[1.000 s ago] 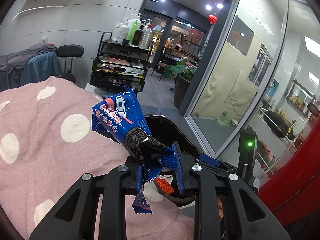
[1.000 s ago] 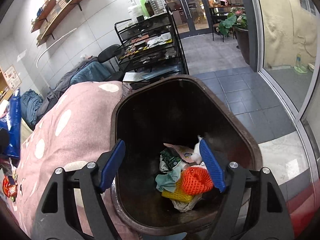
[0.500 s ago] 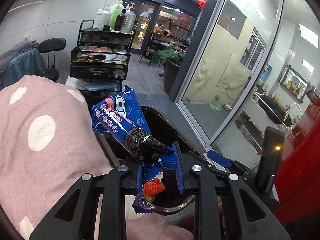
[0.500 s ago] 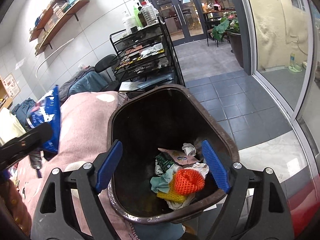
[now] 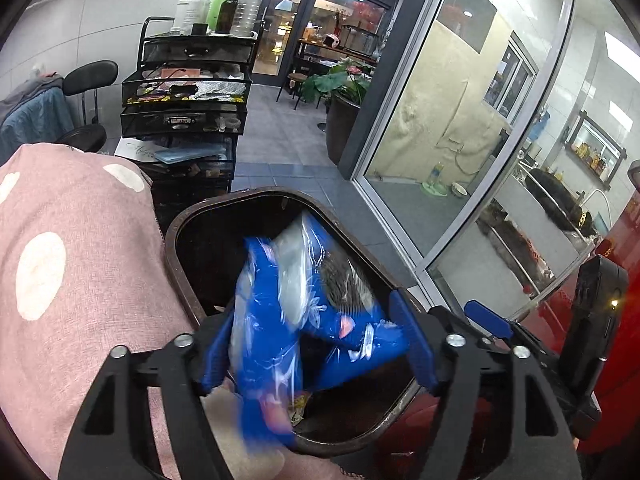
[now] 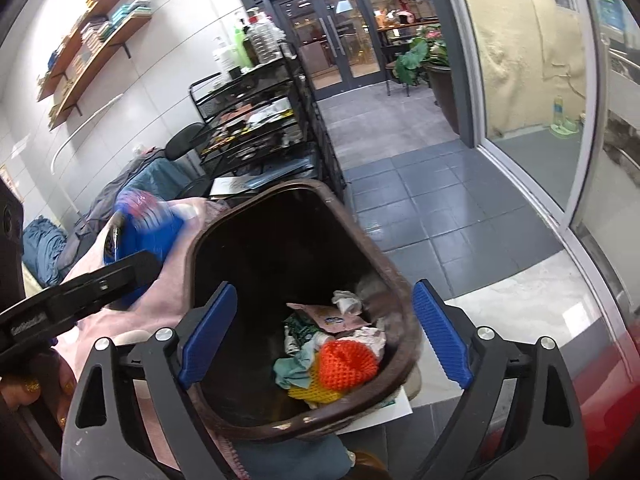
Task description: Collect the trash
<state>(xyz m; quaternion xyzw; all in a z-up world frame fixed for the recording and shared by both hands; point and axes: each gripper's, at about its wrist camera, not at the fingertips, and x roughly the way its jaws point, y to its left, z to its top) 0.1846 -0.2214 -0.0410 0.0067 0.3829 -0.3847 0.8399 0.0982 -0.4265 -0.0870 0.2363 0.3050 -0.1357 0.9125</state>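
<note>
A blue snack wrapper (image 5: 280,320), blurred, hangs loose between the opening jaws of my left gripper (image 5: 316,344), right over the brown trash bin (image 5: 180,240). The blue pads stand apart from it on the right side. In the right wrist view the same wrapper (image 6: 144,224) shows at the left, above the left gripper's black finger (image 6: 120,276). My right gripper (image 6: 324,336) is over the bin's rim (image 6: 208,236); its jaws are opening with nothing held between them. Inside the bin lie an orange net (image 6: 348,364), a yellow net, teal cloth and crumpled paper.
A pink cloth with white dots (image 5: 80,260) lies against the bin's left side. A black trolley with bottles (image 5: 188,92) stands behind it. Glass doors and a tiled floor (image 6: 440,208) lie to the right. A hand (image 6: 24,388) shows at the lower left.
The left jaws have sprung apart and let go of the blue wrapper, which now tips down toward the bin. The left gripper moved over the bin. The right jaws widened a little.
</note>
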